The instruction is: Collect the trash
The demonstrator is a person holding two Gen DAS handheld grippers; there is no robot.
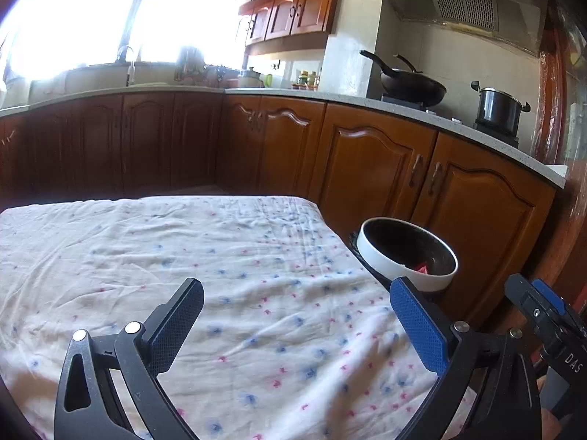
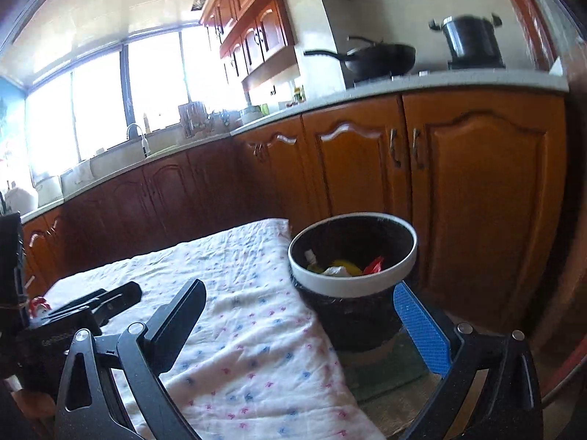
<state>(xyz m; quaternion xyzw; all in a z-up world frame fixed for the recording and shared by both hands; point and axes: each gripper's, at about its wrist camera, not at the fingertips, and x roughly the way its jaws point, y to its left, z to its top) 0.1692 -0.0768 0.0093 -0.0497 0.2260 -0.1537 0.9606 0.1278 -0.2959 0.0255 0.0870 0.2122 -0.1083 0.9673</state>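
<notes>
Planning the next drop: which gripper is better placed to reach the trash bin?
Right. The right gripper is open beside the trash bin; the left gripper is open over the tablecloth, farther from it.

The left gripper hangs over the floral tablecloth, jaws spread wide and holding nothing. Beside the table's right edge stands a white-rimmed trash bin — a red scrap shows inside.
</notes>
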